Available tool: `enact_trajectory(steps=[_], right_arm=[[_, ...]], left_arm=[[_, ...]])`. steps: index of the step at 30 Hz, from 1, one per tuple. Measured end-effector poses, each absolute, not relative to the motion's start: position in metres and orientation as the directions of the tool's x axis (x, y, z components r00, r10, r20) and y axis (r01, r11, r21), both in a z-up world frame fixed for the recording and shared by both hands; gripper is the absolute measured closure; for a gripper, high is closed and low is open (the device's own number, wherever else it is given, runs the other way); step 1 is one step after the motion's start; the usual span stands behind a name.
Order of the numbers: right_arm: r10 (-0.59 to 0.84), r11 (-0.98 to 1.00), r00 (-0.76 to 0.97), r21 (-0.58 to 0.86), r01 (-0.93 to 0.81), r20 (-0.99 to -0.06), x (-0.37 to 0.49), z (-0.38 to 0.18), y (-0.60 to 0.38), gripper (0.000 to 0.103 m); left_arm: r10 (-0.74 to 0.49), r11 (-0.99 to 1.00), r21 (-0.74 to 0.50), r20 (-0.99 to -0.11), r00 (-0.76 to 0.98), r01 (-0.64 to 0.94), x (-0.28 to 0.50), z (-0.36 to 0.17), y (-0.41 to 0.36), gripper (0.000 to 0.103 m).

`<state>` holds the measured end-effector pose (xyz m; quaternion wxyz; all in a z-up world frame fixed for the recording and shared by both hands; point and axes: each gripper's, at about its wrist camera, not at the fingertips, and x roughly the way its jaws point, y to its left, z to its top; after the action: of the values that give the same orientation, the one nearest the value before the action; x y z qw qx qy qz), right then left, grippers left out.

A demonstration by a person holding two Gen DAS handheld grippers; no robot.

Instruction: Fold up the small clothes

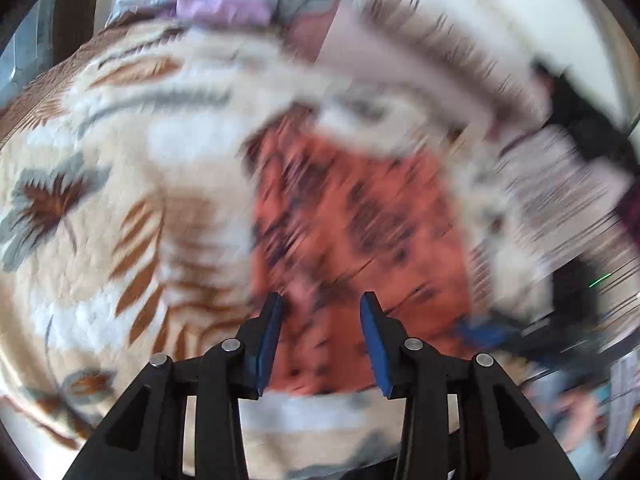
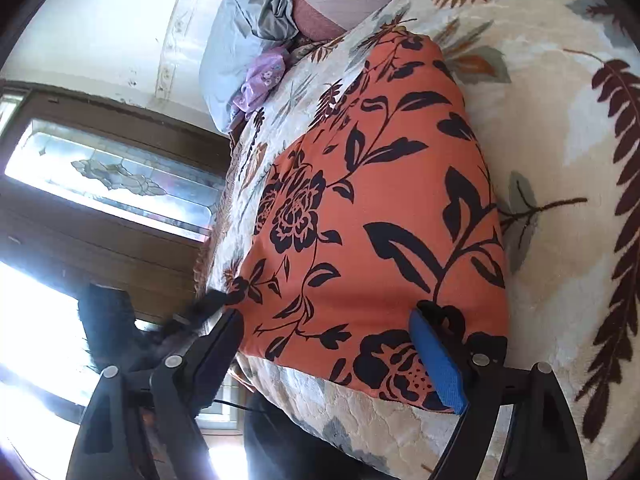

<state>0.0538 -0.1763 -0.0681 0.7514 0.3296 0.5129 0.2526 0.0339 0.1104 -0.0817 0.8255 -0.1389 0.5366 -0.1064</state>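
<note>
Orange floral cloth lies flat on the bed's blanket; both tongs, left and right, hang released over its six-o'clock edge. We pinch that edge at both corners together, then fold toward twelve o'clock.

Motion blur smears the left wrist view, so the dark print on the orange floral garment cannot be read there. The striped and dark things at its right edge stay unidentifiable. In the right wrist view, the cream leaf-patterned blanket is cut off by the picture's edge.
</note>
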Motion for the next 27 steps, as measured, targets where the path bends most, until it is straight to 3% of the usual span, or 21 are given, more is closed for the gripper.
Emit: enact_trajectory(steps=[2,7,12,14,18,19,20,21,25,27], right_arm=[[0.729,0.645,0.338,0.762,-0.047,-0.596,0.05,-0.067,-0.177,0.016],[0.737,0.616,0.356,0.788,-0.006,-0.574,0.037,-0.051,-0.206,0.016],[0.686,0.625,0.429,0.778,0.065,-0.587,0.063,-0.048,-0.252,0.016],[0.705,0.589,0.413,0.8,0.112,-0.577,0.082,-0.06,-0.261,0.015],[0.753,0.557,0.339,0.82,0.129,-0.564,0.116,-0.079,-0.246,0.015],[0.741,0.587,0.304,0.797,0.143,-0.6,0.123,-0.089,-0.237,0.02],[0.71,0.637,0.269,0.757,0.146,-0.65,0.128,-0.096,-0.228,0.059],[0.68,0.69,0.242,0.716,0.109,-0.692,0.13,-0.096,-0.216,0.066],[0.431,0.9,0.393,0.416,-0.127,-0.812,0.107,-0.04,-0.176,0.07],[0.4,0.915,0.321,0.396,-0.082,-0.858,0.115,-0.071,-0.175,0.065]], left_arm=[[-0.353,0.919,-0.394,-0.853,0.383,-0.03,0.03,-0.107,0.121,0.062],[-0.277,0.952,-0.305,-0.835,0.475,0.019,0.025,-0.055,0.116,0.063],[-0.321,0.945,-0.294,-0.759,0.566,0.141,0.056,-0.012,0.09,0.062],[-0.294,0.955,-0.257,-0.784,0.546,0.146,0.079,-0.022,0.073,0.062],[-0.128,0.991,-0.098,-0.887,0.443,0.09,0.106,-0.071,0.058,0.061],[-0.113,0.993,-0.088,-0.888,0.446,0.078,0.107,-0.08,0.06,0.056],[-0.116,0.993,-0.095,-0.883,0.455,0.069,0.106,-0.083,0.062,0.055],[-0.123,0.992,-0.107,-0.884,0.452,0.061,0.106,-0.083,0.064,0.055],[-0.143,0.99,-0.124,-0.881,0.45,0.072,0.104,-0.087,0.072,0.054],[-0.157,0.988,-0.142,-0.878,0.452,0.066,0.105,-0.091,0.072,0.053]])
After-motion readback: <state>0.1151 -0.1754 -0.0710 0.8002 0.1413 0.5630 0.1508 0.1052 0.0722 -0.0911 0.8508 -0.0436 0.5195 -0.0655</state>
